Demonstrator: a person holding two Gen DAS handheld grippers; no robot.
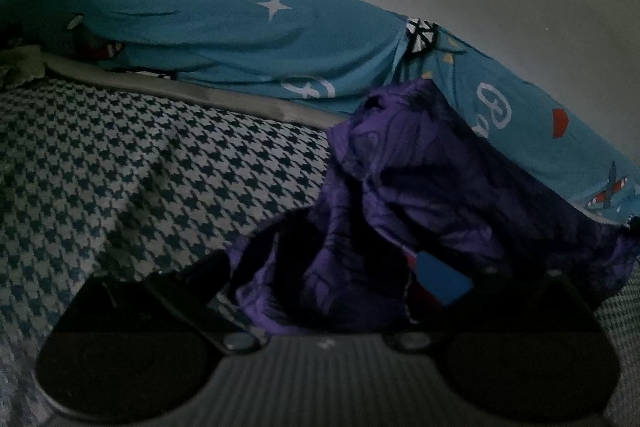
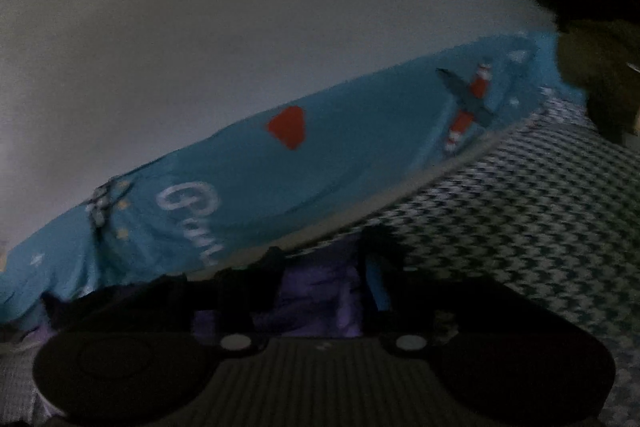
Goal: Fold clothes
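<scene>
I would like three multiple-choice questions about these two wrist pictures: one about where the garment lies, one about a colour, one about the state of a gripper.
1. Where does the purple garment lie?
A. on the houndstooth cover
B. on a wooden floor
C. inside a basket

2. What colour is the patterned bedding behind it?
A. yellow
B. blue
C. green

3. What is between the fingers of the left gripper?
A. nothing
B. a white towel
C. purple cloth

Key: 1 A, the checked cover lies under the garment. 2 B, it is blue with a white star. 3 C, purple folds fill the gap between the fingers.
</scene>
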